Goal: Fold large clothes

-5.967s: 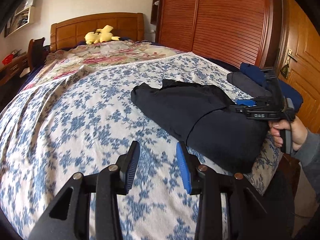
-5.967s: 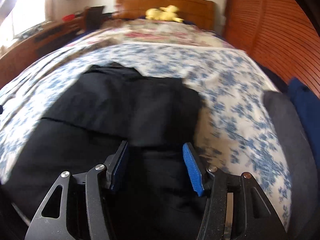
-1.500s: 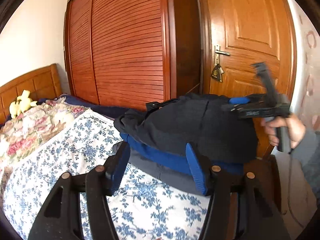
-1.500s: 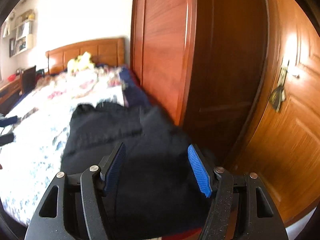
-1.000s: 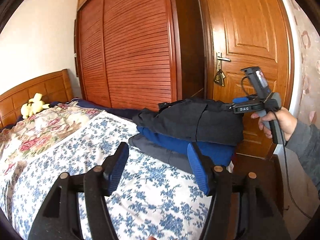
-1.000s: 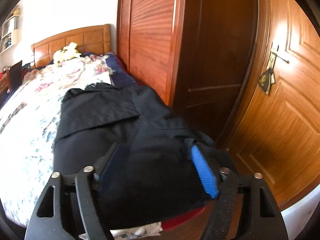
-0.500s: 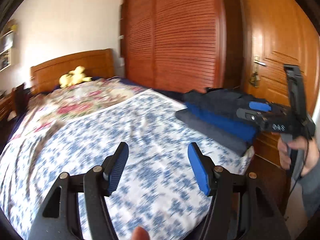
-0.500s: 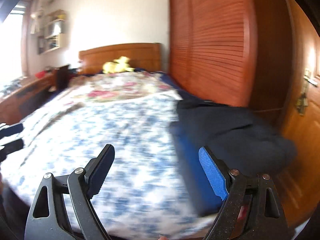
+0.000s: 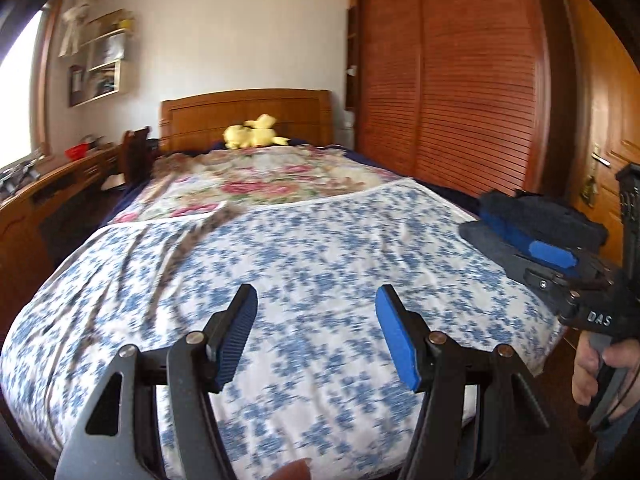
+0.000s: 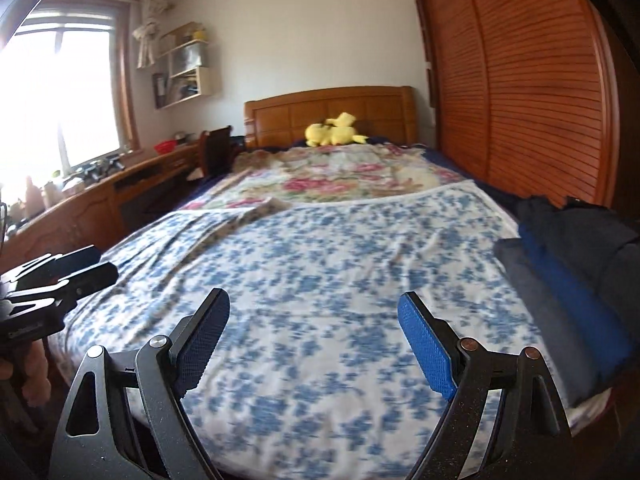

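A stack of folded clothes lies on the bed's right edge: a dark navy garment on top of a bright blue one and a grey one. The stack shows in the left wrist view too. My left gripper is open and empty above the blue floral bedspread. My right gripper is open and empty over the same spread, to the left of the stack. The right gripper also shows at the right of the left wrist view.
A rose-patterned quilt and a yellow plush toy lie toward the wooden headboard. A slatted wardrobe stands along the right side. A wooden desk and chair stand at the left under a window.
The right gripper set the dark folded garment on the stack at the bed's right edge, opened and drew back. Both grippers now face the bed's empty middle.
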Tool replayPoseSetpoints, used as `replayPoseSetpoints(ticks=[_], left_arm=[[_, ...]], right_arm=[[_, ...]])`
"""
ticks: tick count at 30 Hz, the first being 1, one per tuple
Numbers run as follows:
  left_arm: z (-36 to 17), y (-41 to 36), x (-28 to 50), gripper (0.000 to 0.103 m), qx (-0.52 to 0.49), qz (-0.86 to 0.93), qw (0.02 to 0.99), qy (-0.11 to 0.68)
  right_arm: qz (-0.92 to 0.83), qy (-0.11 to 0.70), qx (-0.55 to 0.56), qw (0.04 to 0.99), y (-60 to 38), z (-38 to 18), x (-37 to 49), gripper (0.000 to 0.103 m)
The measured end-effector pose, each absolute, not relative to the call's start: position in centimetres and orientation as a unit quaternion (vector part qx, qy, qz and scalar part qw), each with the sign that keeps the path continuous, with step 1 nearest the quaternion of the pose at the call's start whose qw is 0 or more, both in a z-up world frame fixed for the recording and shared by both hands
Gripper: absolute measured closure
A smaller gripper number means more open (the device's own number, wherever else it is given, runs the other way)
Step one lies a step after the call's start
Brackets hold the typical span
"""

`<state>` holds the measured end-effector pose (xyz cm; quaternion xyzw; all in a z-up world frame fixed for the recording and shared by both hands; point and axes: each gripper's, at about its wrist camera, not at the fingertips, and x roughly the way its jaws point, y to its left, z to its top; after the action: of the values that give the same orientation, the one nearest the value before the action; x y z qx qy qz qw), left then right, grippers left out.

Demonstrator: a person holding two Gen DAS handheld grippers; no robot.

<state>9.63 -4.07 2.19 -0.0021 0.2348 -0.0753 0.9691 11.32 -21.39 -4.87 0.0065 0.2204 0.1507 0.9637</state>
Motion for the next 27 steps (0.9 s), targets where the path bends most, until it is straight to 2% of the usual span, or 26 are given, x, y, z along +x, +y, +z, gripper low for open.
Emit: replayPoseSetpoints(ticks=[11,27], left_arm=[[1.7,0.9,5.5,0.042,-0.011,-0.008,0.978,0.206],[0.5,2.7,3.8,0.042,-0.034,0.002,0.978,0.205]], right_arm=[[0.187,0.193,0.002,0.963,-15.3,-4.9,9.0,0.015],[0.197,0.197,0.005,0.960,-14.1,-5.8,8.2,0.015]])
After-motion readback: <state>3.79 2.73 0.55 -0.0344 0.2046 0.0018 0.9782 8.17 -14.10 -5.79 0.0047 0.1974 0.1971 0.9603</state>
